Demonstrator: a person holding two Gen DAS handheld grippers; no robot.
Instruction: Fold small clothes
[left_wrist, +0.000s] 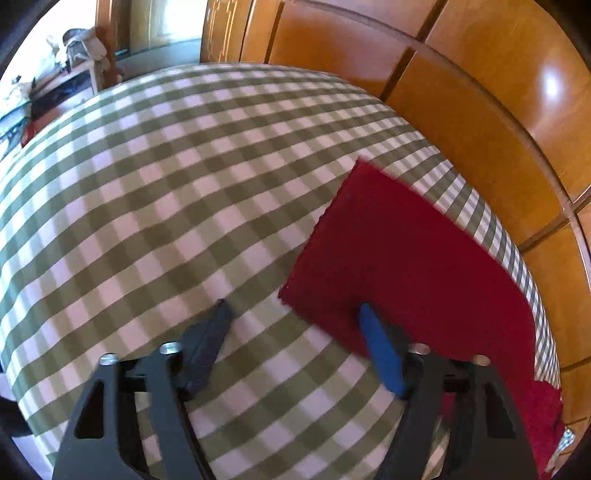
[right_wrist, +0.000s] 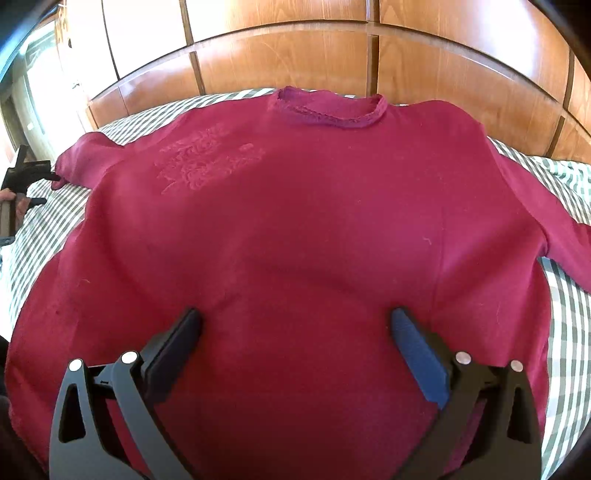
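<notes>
right gripper (right_wrist: 295, 321) spread above red shirt (right_wrist: 295, 221).

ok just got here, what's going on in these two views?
A person with two handheld grippers is about to fold a dark red sweatshirt spread flat, neck away, on a green-checked bedcover by a wooden panel wall. The right gripper hovers open over the lower body of the shirt, gripping nothing. The left gripper is open at the end of one sleeve, its blue finger over the cuff. No fold is made yet.
</notes>
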